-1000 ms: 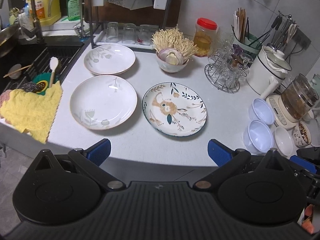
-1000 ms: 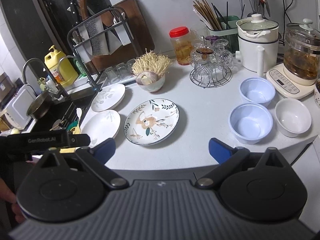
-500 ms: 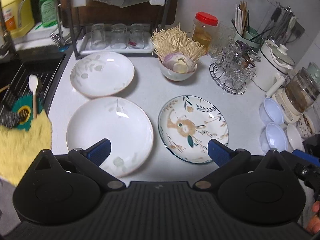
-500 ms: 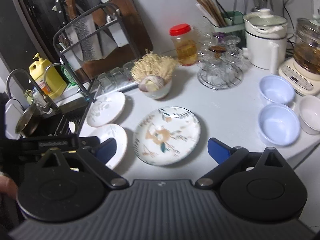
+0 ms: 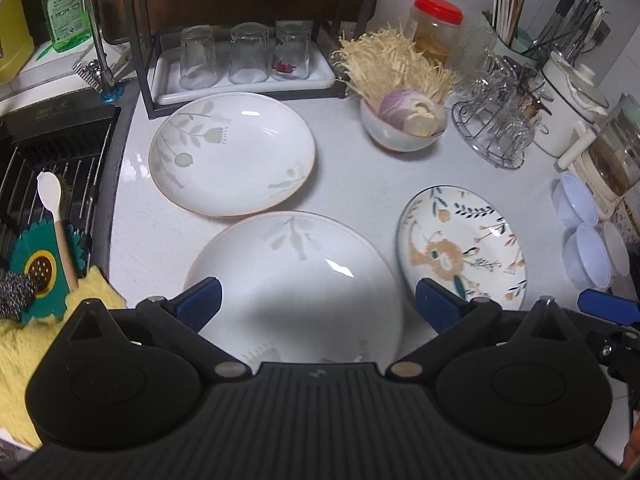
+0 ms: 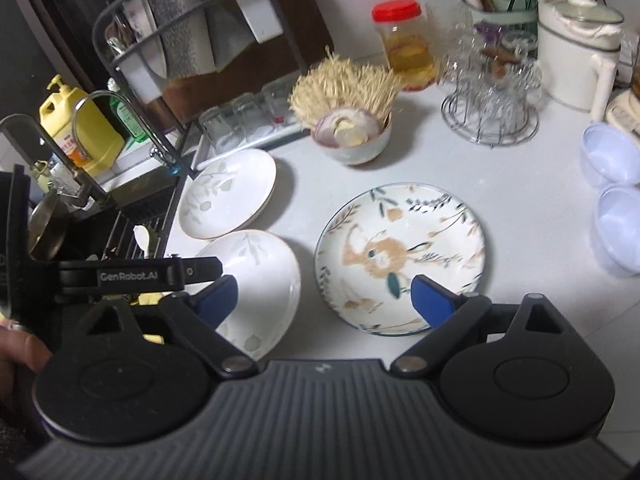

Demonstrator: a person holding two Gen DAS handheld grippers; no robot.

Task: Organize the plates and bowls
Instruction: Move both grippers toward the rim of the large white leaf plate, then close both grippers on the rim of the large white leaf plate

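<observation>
Two white plates with pale leaf prints lie on the white counter: a near one [image 5: 304, 280] and a far one [image 5: 232, 152]. A patterned plate with a deer [image 5: 460, 248] lies to their right. My left gripper [image 5: 318, 306] is open and empty, hovering over the near white plate. My right gripper [image 6: 324, 300] is open and empty, above the gap between the near white plate [image 6: 260, 280] and the patterned plate [image 6: 400, 256]. Two pale blue bowls [image 6: 612, 196] and a white bowl [image 5: 618, 248] sit at the right.
A bowl of onion and enoki mushrooms [image 5: 404, 120] stands behind the plates. A rack with upturned glasses [image 5: 244, 56], a wire glass holder [image 5: 496, 120], a jar [image 5: 436, 28] and a white kettle [image 6: 576, 44] line the back. The sink [image 5: 52, 184] is at left.
Both grippers have moved forward and down toward the plates; the plates now look larger and closer. Both stay open.
</observation>
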